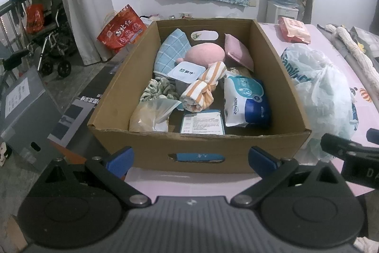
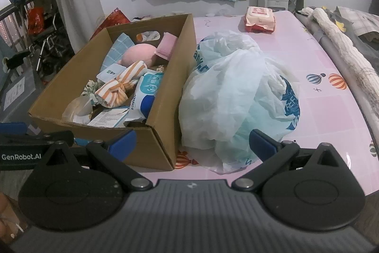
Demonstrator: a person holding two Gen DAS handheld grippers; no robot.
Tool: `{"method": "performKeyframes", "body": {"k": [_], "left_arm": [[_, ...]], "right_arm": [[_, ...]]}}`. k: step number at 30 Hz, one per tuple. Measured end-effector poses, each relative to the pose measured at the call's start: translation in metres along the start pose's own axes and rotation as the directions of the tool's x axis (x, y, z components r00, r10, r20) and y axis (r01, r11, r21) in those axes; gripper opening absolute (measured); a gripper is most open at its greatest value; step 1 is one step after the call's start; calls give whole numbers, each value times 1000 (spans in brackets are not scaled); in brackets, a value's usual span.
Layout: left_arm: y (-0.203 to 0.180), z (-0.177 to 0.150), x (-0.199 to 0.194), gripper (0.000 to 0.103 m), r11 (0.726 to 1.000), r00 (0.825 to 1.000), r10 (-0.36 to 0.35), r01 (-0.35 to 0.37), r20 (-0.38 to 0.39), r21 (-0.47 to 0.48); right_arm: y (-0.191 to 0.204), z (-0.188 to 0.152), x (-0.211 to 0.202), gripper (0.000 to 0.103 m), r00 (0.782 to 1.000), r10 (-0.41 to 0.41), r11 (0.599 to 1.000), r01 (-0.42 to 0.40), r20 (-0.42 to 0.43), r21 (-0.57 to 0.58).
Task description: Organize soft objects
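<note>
Colours/patterns, box and table

Brown cardboard box (image 1: 196,146); inside: orange-white striped towel (image 1: 203,87), light blue checked cloth (image 1: 171,49), pink plush (image 1: 205,52), pink quilted pad (image 1: 238,51), white-blue wipes pack (image 1: 247,101), green-white scrunchie (image 1: 157,88). White plastic bag (image 2: 234,91) with blue print. Pink table (image 2: 315,58) cover, striped balloon prints. Tool pads blue (image 1: 119,159).

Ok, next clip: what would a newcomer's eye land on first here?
Probably the open cardboard box on the pink table, crammed with soft things, an orange-striped rolled towel in its middle. Next, the big crumpled plastic bag just right of the box. Both claws, left and right, hang open and empty in front.
</note>
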State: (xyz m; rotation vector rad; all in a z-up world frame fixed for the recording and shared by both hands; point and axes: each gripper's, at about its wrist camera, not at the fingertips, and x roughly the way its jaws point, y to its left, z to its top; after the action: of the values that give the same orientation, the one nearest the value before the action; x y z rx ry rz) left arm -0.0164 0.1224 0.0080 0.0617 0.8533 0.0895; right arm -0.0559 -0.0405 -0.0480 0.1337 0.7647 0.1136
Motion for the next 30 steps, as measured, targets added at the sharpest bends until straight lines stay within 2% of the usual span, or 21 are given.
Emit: {"method": "performKeyframes", "body": {"k": [30], "left_arm": [[0, -1, 0, 103, 1000, 1000, 2, -2, -4, -3]], "right_arm": [[1, -2, 1, 102, 1000, 2, 1000, -2, -11, -13]]}}
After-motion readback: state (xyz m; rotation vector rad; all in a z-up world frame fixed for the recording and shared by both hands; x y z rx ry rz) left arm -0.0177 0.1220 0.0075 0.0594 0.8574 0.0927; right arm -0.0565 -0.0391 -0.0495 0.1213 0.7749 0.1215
